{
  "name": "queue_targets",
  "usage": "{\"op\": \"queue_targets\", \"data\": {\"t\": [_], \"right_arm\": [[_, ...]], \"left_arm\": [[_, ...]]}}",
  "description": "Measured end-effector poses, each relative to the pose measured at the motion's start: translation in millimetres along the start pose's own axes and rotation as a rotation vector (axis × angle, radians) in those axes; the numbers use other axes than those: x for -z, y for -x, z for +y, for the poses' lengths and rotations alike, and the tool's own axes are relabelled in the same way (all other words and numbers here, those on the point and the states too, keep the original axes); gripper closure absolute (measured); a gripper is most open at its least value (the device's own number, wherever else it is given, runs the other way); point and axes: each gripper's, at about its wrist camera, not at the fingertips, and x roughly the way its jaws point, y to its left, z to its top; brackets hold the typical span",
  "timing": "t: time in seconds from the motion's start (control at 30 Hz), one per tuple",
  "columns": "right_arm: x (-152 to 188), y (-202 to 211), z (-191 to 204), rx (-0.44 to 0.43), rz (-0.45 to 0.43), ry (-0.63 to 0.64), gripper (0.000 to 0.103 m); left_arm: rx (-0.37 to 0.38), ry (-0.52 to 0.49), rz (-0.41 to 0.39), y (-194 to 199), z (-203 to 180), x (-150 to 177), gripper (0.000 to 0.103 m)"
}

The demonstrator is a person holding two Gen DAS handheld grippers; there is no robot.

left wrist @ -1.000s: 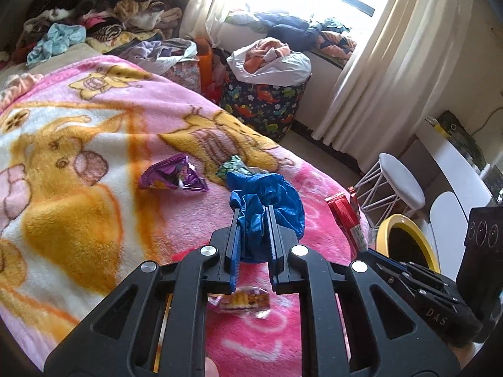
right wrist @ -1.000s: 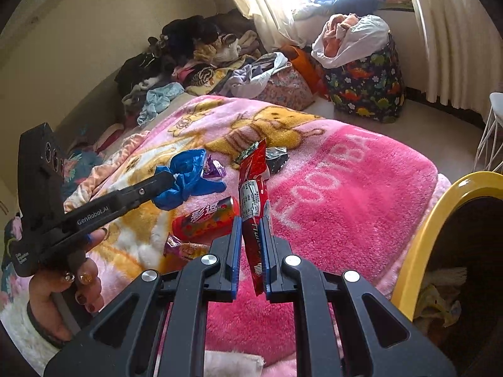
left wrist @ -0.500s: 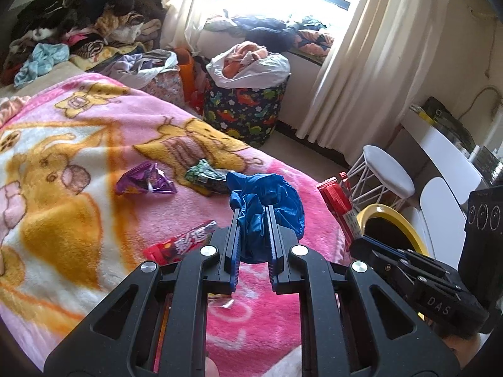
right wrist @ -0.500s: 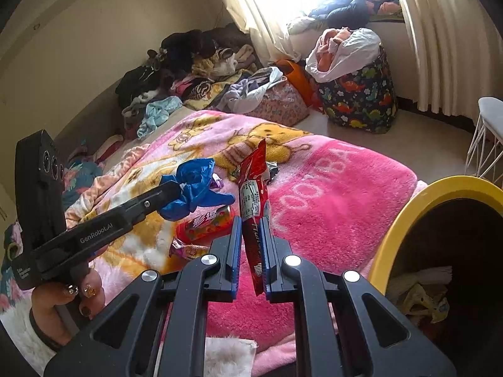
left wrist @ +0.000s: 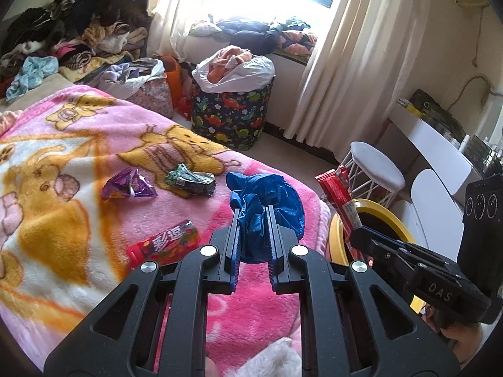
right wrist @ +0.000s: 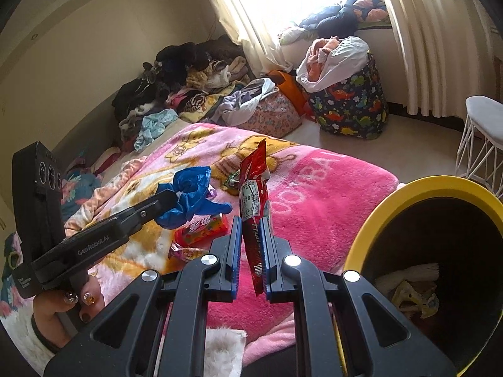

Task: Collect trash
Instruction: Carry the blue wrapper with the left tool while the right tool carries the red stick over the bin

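Observation:
My left gripper is shut on a crumpled blue plastic bag, held above the pink blanket; it also shows in the right wrist view. My right gripper is shut on a long red snack wrapper, held upright beside the yellow-rimmed bin; the wrapper also shows in the left wrist view. On the blanket lie a purple wrapper, a green wrapper and a red candy packet.
The bin stands at the bed's right edge and holds paper scraps. A white stool, a dinosaur-print basket and piles of clothes stand beyond the bed. A small pink candy wrapper lies near the packet.
Both grippers have drawn back and to the right, toward the bin, each still holding its item. More of the bin's inside now shows in the right wrist view.

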Motion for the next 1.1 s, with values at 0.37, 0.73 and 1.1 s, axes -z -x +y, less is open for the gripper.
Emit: {"op": "queue_targets", "data": {"t": [0.37, 0.73, 1.1], "right_arm": [[0, 20, -18, 0.023, -0.032, -0.038, 0.092], [4, 32, -33, 0.043, -0.052, -0.082, 0.092], [6, 43, -45, 0.077, -0.077, -0.119, 0.092]], "left_arm": [[0.021, -0.040, 0.010, -4, -19, 2, 0.094], [0.035, -0.065, 0.025, -9, -33, 6, 0.094], [0.056, -0.090, 0.038, -13, -49, 10, 0.094]]}}
